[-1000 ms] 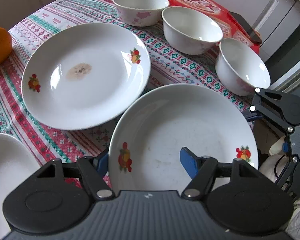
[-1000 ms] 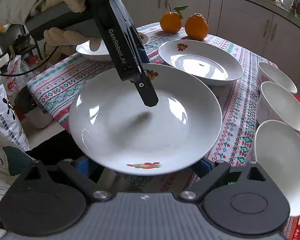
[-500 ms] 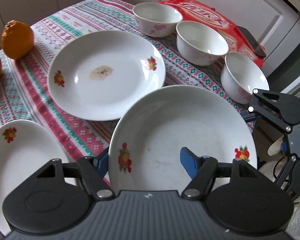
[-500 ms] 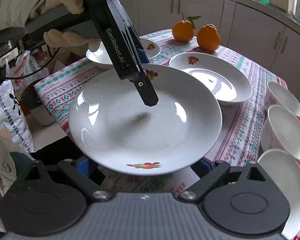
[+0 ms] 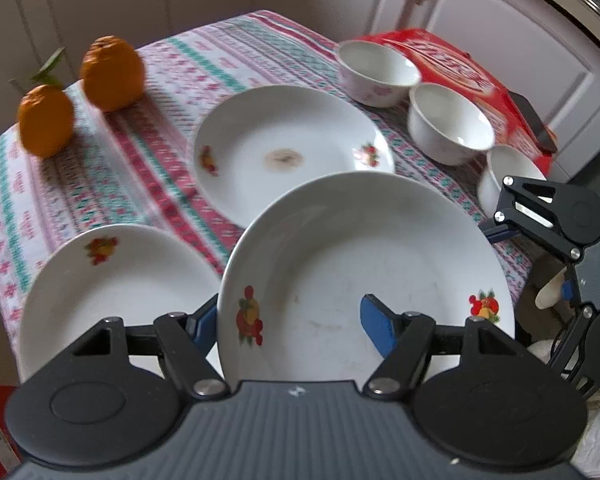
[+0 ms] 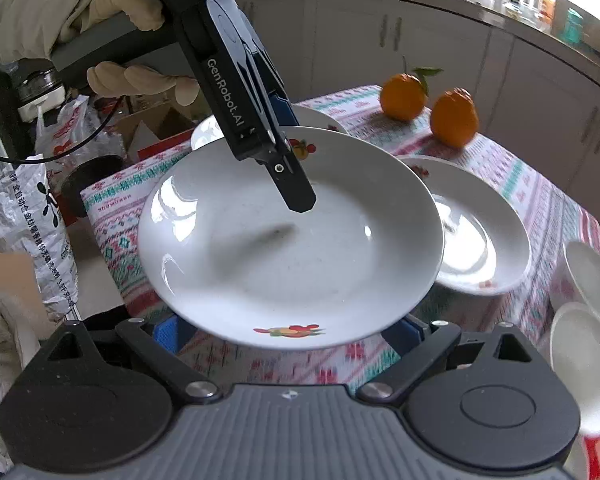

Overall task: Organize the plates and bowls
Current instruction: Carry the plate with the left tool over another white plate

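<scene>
Left gripper (image 5: 292,322) clamped on the near rim of a white plate (image 5: 364,264), one blue pad under the rim at the left, the other resting inside the plate's well. Held plate lifted above the counter (image 5: 80,184), level, with fruit prints on its rim (faint smears across the middle). Same plate in the right wrist view (image 6: 292,236), with the left gripper (image 6: 288,168) reaching in from above and a gloved hand (image 6: 116,12) on its handle. Right gripper (image 6: 292,330) spread wide apart, its blue pads low on either side beneath the plate's near edge; cannot tell whether they touch it.

On the patterned cloth: a second plate (image 5: 288,148) with a brown stain at its centre, just beyond the held one; a third plate (image 5: 112,284) near the left edge, partly behind the gripper. Three white bowls (image 5: 450,122) in a row to the right, beside a red package (image 5: 452,60). Two oranges (image 5: 112,72) at the far left corner, well apart from the bowls.
</scene>
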